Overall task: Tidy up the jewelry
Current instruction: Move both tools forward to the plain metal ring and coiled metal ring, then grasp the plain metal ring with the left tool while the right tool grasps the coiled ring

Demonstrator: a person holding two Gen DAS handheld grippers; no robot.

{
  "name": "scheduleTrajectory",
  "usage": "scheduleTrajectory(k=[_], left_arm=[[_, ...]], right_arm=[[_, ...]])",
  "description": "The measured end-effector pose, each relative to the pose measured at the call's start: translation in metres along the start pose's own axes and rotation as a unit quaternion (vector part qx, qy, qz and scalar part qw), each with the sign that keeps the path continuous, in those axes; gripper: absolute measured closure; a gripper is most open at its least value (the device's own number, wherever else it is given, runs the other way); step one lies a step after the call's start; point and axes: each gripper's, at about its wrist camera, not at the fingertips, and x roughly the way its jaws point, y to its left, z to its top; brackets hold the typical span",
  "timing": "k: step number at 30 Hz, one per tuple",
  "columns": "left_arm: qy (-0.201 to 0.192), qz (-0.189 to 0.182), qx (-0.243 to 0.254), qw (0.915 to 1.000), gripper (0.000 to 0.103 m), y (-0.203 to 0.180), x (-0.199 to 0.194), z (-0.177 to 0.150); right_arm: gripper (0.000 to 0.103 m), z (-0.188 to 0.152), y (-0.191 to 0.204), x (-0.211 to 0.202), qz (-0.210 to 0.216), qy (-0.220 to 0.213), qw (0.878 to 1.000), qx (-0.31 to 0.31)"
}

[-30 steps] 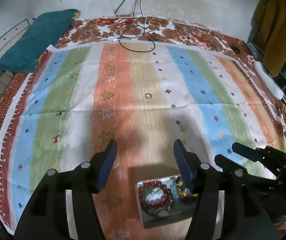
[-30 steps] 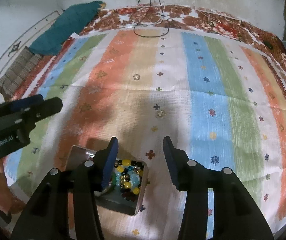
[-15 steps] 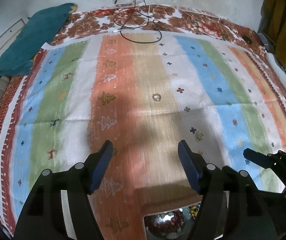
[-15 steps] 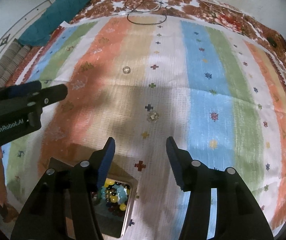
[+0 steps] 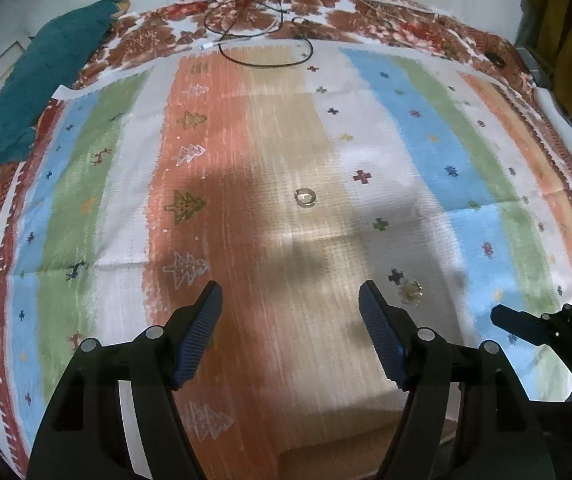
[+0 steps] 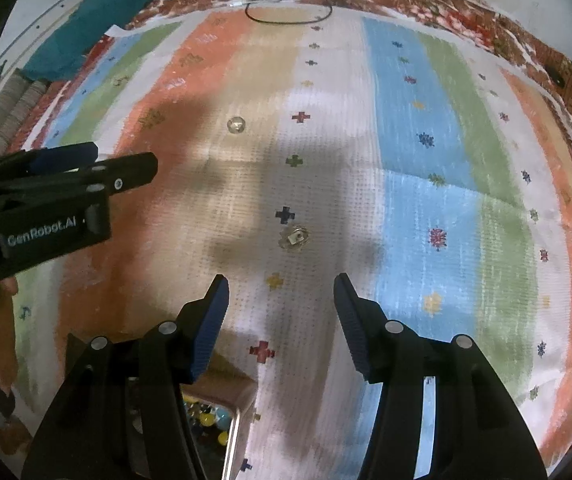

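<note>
The left hand-held gripper (image 5: 289, 304) is wide open with nothing in it, above the striped cloth (image 5: 126, 184) on the bed. The right hand-held gripper (image 6: 281, 294) is wide open and holds nothing too. A small ring (image 5: 305, 197) lies far out on the tan stripe, a flower-shaped jewel (image 6: 294, 238) lies nearer and more to the right beside a dark blue cross, and the box of beads (image 6: 210, 428) sits close in at the near left.
</note>
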Motion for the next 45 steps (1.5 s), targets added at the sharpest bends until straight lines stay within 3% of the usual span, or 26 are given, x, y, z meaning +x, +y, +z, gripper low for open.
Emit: scheduleTrajectory(k=[25, 29, 34, 39, 45], left_arm=[[0.035, -0.024, 0.025, 0.9988, 0.034, 0.001, 0.078, 0.052], [0.038, -0.024, 0.031, 0.9985, 0.035, -0.003, 0.089, 0.055], [0.052, -0.017, 0.045, 0.9975, 0.043, -0.013, 0.106, 0.067], [0.061, -0.018, 0.054, 0.9965, 0.059, -0.017, 0.121, 0.077], [0.074, -0.005, 0.065, 0.9952, 0.066, -0.026, 0.131, 0.078]], right_arm=[[0.049, 0.019, -0.003, 0.054, -0.014, 0.044, 0.999, 0.002], [0.053, 0.022, -0.006, 0.060, -0.015, 0.047, 0.999, 0.008], [0.055, 0.022, -0.004, 0.068, -0.013, 0.055, 0.998, 0.008], [0.061, 0.026, -0.002, 0.078, -0.023, 0.059, 0.998, 0.009], [0.066, 0.037, 0.009, 0.091, -0.027, 0.062, 0.998, 0.006]])
